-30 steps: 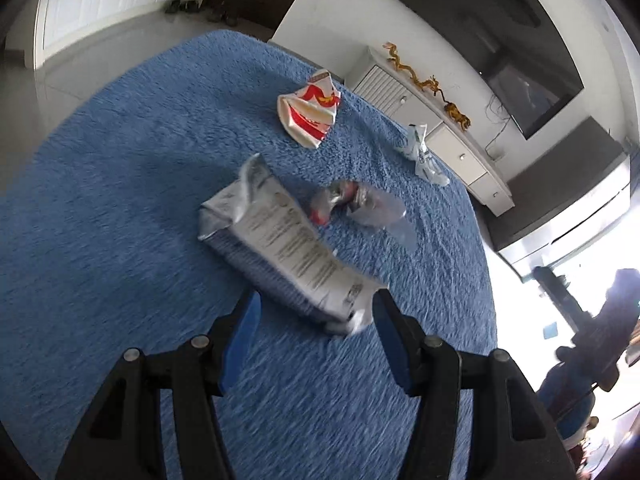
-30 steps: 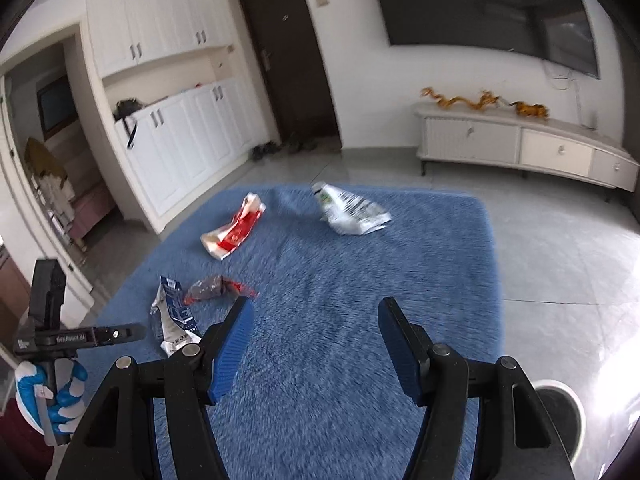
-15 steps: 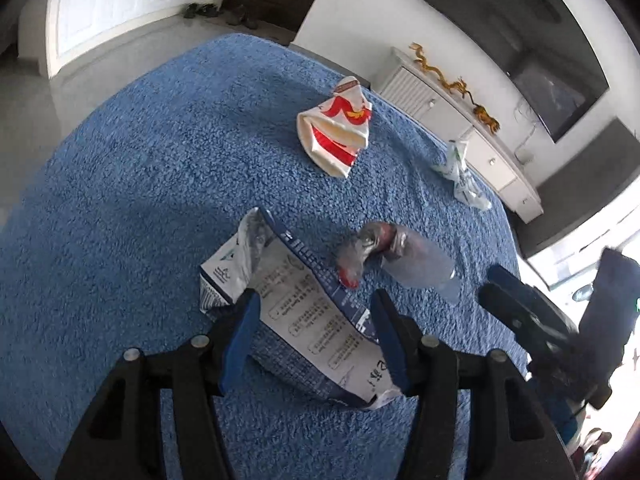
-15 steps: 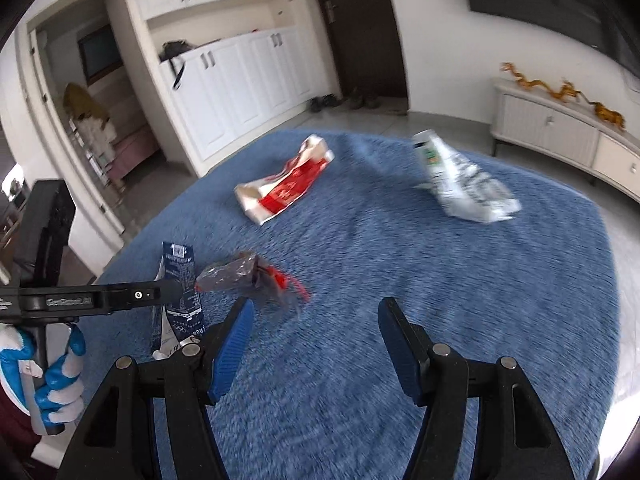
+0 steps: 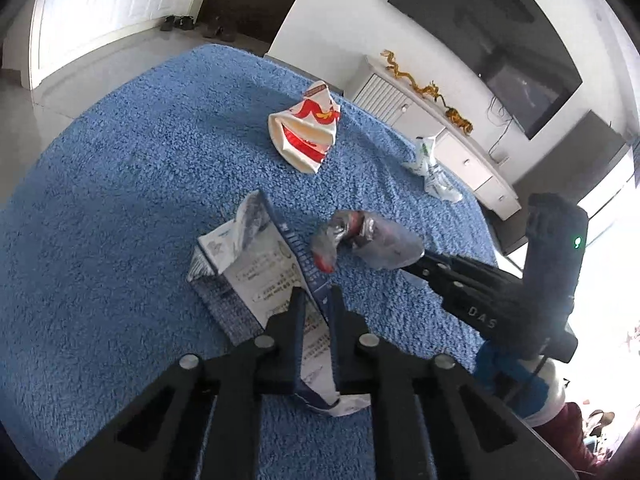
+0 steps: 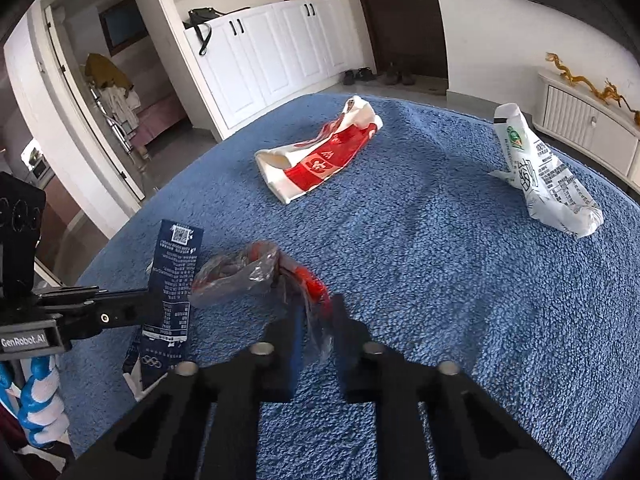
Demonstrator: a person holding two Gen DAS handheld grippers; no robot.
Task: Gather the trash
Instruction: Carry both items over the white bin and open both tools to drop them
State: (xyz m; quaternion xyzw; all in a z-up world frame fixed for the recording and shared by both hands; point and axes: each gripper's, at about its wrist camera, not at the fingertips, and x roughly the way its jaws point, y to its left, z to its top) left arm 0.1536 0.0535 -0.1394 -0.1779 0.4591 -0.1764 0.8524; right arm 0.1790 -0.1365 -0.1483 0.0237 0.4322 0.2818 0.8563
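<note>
My left gripper (image 5: 316,300) was closing, its pads pressed on the near end of the flattened navy-and-white carton (image 5: 256,264), which lay on the blue rug (image 5: 120,200). My right gripper (image 6: 316,312) had clamped the tail of the crumpled clear wrapper with red print (image 6: 240,268), which lay just beside the carton. Farther out, well apart on the rug, lay a red-and-white bag (image 6: 320,160) and a white printed pouch with a green logo (image 6: 540,176). A white low cabinet (image 5: 440,136) bearing gold dragon ornaments (image 5: 424,88) stood past the rug's far edge. My gloved hand (image 6: 36,400) showed at the right view's left edge.
</note>
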